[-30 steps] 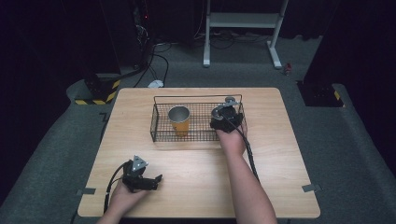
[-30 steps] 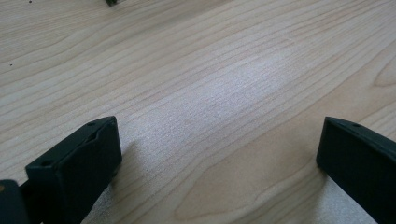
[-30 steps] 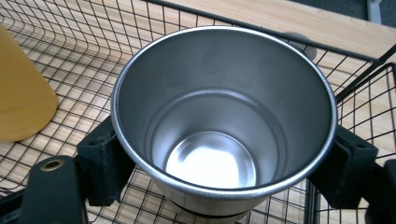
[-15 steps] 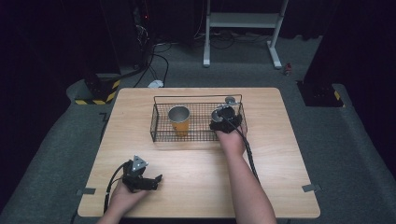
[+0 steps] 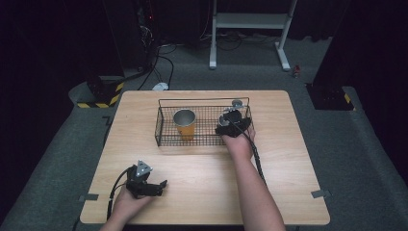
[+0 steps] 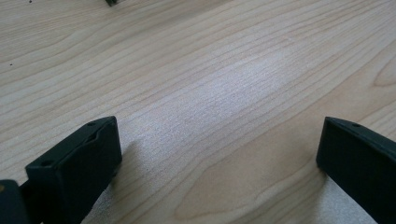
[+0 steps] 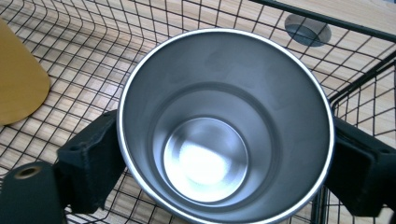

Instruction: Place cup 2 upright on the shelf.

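Note:
A black wire basket (image 5: 204, 100) stands at the back middle of the wooden table (image 5: 288, 163). A yellow cup (image 5: 184, 123) with a steel inside stands upright in its left half. My right gripper (image 5: 230, 124) reaches into the basket's right end and is shut on an empty steel cup (image 5: 226, 117). In the right gripper view the jaws press both sides of the steel cup (image 7: 224, 126), its mouth facing the camera, with the yellow cup (image 7: 18, 79) to its left. My left gripper (image 5: 161, 185) rests on the table near the front left, open, with bare wood between its jaws (image 6: 215, 154).
A round grey grommet (image 5: 236, 102) is set in the table just behind the basket's right end. The basket's wire wall (image 7: 355, 79) rises close to the right of the steel cup. The person's right forearm (image 5: 250, 183) lies across the table's middle front.
The right gripper with the steel cup has shifted very slightly toward me inside the basket. The left gripper has not moved.

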The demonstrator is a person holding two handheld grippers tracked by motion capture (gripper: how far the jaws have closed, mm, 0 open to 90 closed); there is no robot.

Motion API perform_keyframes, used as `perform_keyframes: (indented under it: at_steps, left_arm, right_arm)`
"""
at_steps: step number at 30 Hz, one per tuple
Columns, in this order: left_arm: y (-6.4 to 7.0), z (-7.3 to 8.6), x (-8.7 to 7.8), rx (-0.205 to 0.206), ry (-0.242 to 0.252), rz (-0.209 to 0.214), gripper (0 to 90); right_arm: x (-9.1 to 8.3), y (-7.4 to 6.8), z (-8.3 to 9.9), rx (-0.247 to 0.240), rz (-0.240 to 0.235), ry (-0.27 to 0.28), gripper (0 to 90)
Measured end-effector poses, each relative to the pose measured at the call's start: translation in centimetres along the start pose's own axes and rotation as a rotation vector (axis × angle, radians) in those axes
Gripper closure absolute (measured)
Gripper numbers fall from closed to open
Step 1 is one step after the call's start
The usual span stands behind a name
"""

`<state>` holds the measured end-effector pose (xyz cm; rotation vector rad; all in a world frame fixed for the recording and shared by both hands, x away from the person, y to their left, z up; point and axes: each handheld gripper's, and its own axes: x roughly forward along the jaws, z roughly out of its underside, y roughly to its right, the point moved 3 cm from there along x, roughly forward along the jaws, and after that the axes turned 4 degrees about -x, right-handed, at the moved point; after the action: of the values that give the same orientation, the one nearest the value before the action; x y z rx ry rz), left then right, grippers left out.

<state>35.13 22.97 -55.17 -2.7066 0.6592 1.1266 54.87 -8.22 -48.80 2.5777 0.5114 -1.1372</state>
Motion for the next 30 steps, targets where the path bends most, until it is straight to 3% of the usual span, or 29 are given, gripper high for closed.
perform_keyframes:
  at_steps: [17,30]
  left_arm:
    - [0.0,0.0,0.0,0.006,-0.006,-0.001,0.4]
    - [0.0,0.0,0.0,0.004,-0.004,0.000,0.3]
  right_arm:
    - [-2.9,0.5,-0.6,0.011,0.005,0.103,9.2]
    - [-5.6,1.2,1.1,0.049,-0.033,0.169,10.7]
